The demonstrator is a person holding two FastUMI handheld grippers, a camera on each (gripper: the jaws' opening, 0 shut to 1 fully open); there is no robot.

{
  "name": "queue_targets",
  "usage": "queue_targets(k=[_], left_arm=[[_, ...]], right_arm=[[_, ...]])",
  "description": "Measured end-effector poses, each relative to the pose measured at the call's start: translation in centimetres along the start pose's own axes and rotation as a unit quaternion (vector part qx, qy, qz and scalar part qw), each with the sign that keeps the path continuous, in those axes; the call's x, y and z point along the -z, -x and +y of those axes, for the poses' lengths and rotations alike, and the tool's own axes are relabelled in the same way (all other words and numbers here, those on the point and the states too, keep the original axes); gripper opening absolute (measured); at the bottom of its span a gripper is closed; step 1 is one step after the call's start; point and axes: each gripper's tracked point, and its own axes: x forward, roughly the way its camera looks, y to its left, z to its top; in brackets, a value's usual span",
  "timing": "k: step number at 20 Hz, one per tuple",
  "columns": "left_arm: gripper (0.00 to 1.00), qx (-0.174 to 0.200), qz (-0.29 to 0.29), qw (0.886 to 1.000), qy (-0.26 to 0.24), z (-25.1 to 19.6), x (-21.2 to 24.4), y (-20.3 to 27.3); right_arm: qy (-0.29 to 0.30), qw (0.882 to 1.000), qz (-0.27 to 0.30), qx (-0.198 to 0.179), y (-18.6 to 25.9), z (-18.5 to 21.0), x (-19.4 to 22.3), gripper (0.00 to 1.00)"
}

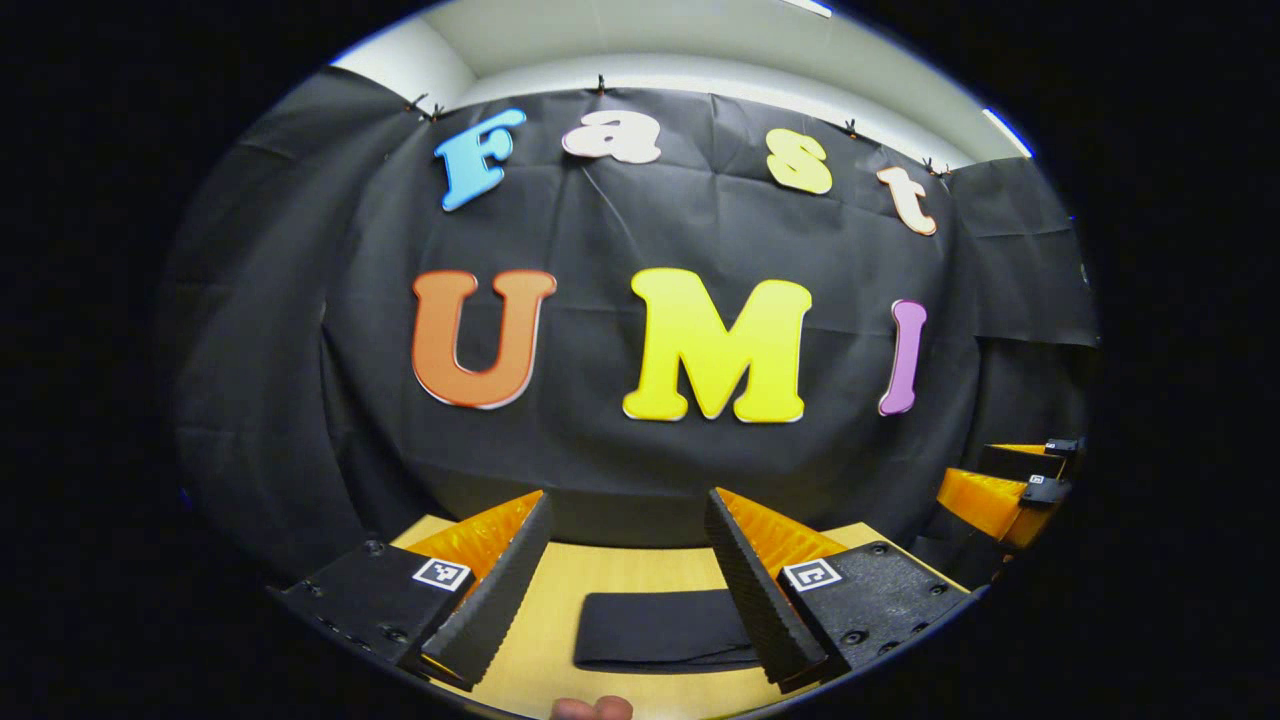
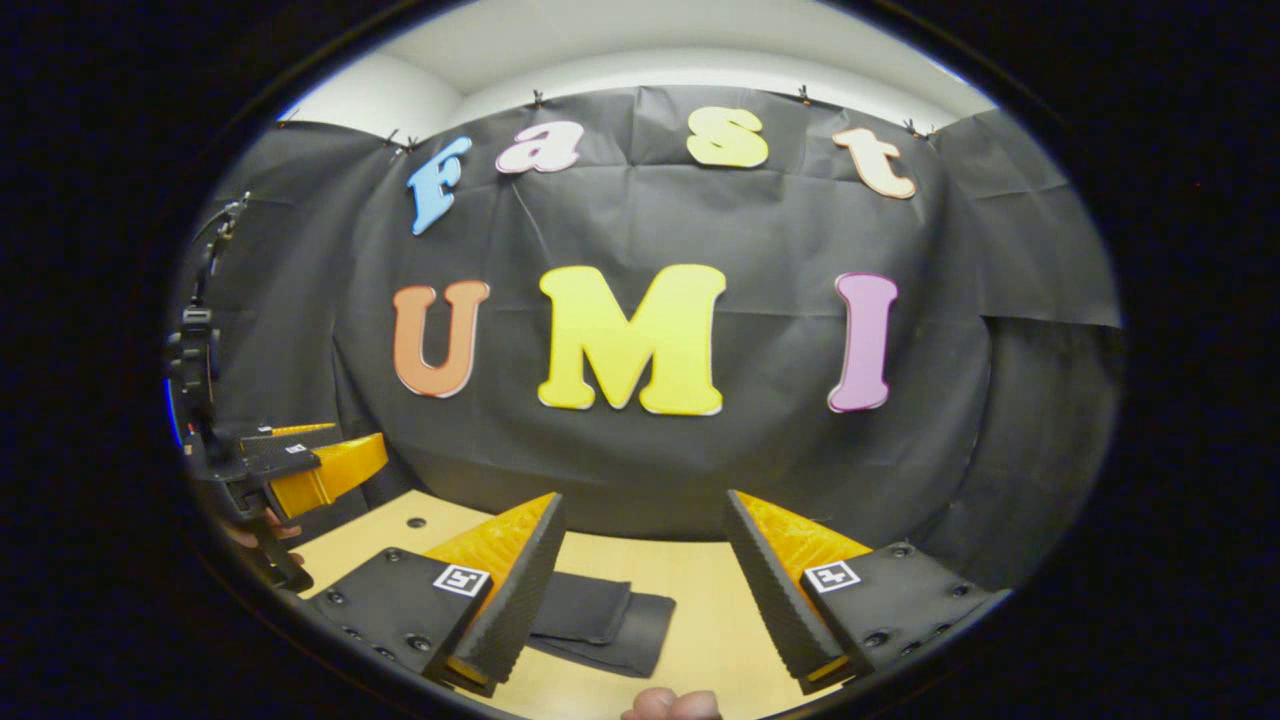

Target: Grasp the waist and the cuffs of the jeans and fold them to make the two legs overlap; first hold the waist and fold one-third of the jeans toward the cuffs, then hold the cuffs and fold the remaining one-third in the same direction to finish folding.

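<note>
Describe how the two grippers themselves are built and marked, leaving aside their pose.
Each gripper, left gripper and right gripper, has two wedge-shaped fingers with ribbed inner faces, on flat black plates fixed with screws. Each plate carries a small square black-and-white marker. Ribbed orange plastic backs each finger.

Left gripper: two wedge-shaped jaws, ribbed inner faces, ridged outer shells. Each sits on flat black textured mount plate with round screw heads and small square black-and-white marker. Right gripper: same build, wedge jaws, ribbed faces, black screwed plates, square marker on each. Fingertips of holding hand at bottom edge.
</note>
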Motion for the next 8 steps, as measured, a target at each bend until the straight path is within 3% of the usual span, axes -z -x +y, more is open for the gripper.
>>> queue_targets(k=[4,5,7,8], left_arm=[[0.98,-0.026,-0.026,0.999,0.005,1.9,-2.1,3.3],[0.88,-0.029,-0.026,0.999,0.008,1.9,-2.0,3.9],[0.88,-0.033,-0.024,0.999,0.01,2.3,-2.0,4.8],[0.88,-0.033,-0.024,0.999,0.012,2.3,-2.0,5.2]], right_arm=[[0.014,0.999,-0.022,0.025,1.9,0.9,-0.6,0.96],[0.021,0.999,-0.033,0.034,2.3,0.7,-1.0,0.98],[0.017,0.998,-0.044,0.041,3.2,1.1,-1.3,0.93],[0.014,0.998,-0.047,0.031,3.5,1.8,-1.4,0.98]])
